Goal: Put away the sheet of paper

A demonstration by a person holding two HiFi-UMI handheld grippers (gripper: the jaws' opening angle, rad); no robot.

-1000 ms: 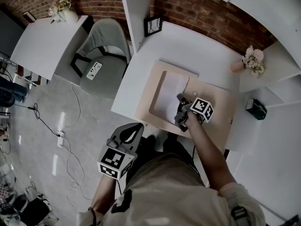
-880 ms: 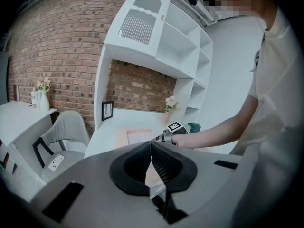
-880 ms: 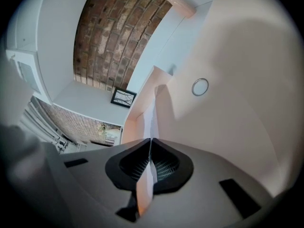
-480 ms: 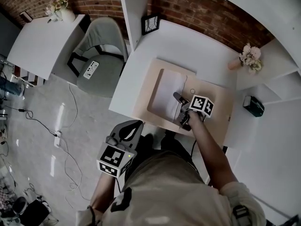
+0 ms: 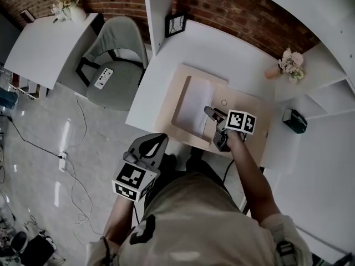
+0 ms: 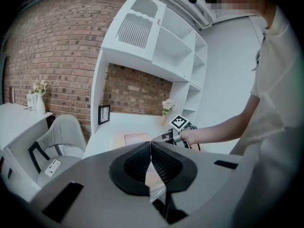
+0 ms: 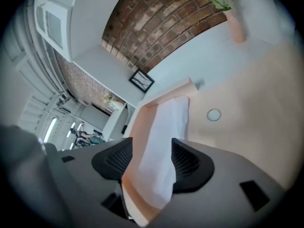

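Jaws on my right gripper (image 7: 151, 148) are opening now, pads clear of the sheet of paper (image 7: 164, 127). The sheet shows between them, lying in the sunken left compartment of the beige tray (image 7: 247, 122). Risk here, as I judge it: the sheet is light, so a pad brushing it as I pull back could drag it over the near rim or buckle it, and its near end looks close to that rim. My left gripper (image 6: 151, 147) is pressed together on nothing, held low, well away from the desk. That compartment holds the paper alone; the tray's flat right part shows only a small ring (image 7: 213, 114). Farther back stand a vase of flowers (image 7: 236, 27) and a picture frame (image 7: 141, 81), by the brick wall (image 7: 156, 27).
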